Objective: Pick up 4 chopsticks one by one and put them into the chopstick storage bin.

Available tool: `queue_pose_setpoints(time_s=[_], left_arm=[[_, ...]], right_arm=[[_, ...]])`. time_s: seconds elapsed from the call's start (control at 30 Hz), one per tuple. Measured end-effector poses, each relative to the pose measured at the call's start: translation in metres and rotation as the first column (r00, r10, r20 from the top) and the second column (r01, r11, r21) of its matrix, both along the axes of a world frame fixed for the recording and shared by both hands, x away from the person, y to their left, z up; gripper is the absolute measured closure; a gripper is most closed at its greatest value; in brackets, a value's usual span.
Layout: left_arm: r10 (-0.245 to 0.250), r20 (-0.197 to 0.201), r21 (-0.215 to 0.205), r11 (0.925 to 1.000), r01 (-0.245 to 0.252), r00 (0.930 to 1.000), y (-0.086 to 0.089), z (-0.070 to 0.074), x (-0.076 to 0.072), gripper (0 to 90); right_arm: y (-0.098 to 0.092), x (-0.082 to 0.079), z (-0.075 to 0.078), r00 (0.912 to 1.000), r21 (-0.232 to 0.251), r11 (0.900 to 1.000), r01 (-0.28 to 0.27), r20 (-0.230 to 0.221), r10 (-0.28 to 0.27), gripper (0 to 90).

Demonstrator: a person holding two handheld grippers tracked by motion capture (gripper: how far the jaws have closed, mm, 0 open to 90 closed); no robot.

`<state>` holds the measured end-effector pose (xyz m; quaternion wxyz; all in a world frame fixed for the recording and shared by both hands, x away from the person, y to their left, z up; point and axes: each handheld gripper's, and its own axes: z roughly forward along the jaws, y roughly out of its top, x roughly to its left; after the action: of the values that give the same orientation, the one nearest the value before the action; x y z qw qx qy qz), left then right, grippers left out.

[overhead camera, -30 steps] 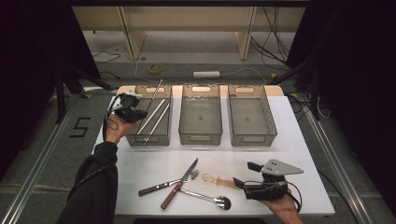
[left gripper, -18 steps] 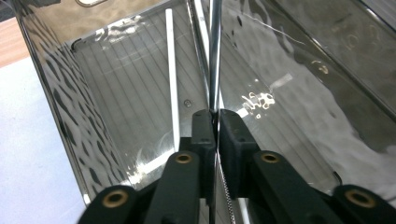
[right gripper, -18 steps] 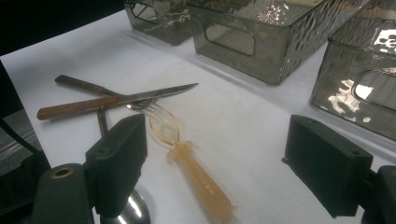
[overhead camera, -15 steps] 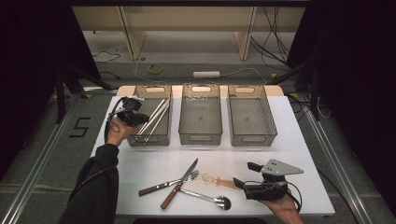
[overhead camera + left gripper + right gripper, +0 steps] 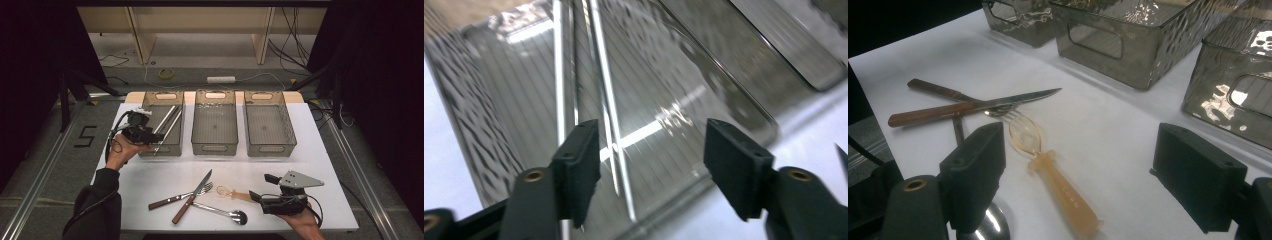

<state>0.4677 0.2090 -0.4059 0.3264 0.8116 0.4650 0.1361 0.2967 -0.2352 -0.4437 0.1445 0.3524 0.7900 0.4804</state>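
My left gripper point(image 5: 153, 135) hangs at the left bin's point(image 5: 146, 106) near left corner. Its jaws have just been opening and stand open, nothing pressed between them. In the left gripper view point(image 5: 651, 165), thin metal chopsticks point(image 5: 610, 115) lie loose on the bin floor beneath the jaws; from above the chopsticks point(image 5: 167, 125) slant across the bin. My right gripper point(image 5: 261, 188) rests at the front right, open point(image 5: 1078, 175). An amber plastic spoon point(image 5: 1050, 172) lies on the table between its jaws, untouched; this amber spoon point(image 5: 235, 193) points left.
Two more smoky bins, middle point(image 5: 215, 148) and right point(image 5: 270, 148), stand in a row at the back of the white table point(image 5: 320, 165). At the front lie a wooden-handled knife point(image 5: 192, 202), a fork point(image 5: 175, 199) and a metal spoon point(image 5: 225, 212), crossed.
The left gripper let the chopsticks go into the left bin, opened, and drew back toward the bin's near left corner. The right gripper has stayed put.
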Motion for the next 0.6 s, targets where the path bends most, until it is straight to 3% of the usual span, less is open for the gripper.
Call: queue_pose_setpoints(time_s=[0.07,0.33,0.47,0.6], left_arm=[[-0.016,-0.018,-0.004,0.9999,0.016,0.9997,-0.001,0.000,-0.006,35.0],[-0.057,-0.024,0.034,0.9977,0.058,0.9981,-0.009,-0.001,-0.032,30.0],[-0.069,-0.002,0.022,0.9974,0.069,0.9976,-0.009,0.000,-0.043,28.8],[-0.084,0.017,-0.018,0.9963,0.085,0.9963,-0.010,-0.003,-0.056,27.6]], right_arm=[[0.000,0.000,0.000,1.0000,-0.001,1.000,-0.003,-0.001,0.003,21.9],[0.001,0.000,0.000,0.9999,-0.009,1.000,-0.008,-0.009,0.008,21.9],[0.002,0.000,-0.001,0.9999,-0.018,1.000,-0.014,-0.011,0.014,22.0],[0.003,0.001,-0.002,0.9996,-0.033,0.999,-0.021,-0.019,0.020,22.0]])
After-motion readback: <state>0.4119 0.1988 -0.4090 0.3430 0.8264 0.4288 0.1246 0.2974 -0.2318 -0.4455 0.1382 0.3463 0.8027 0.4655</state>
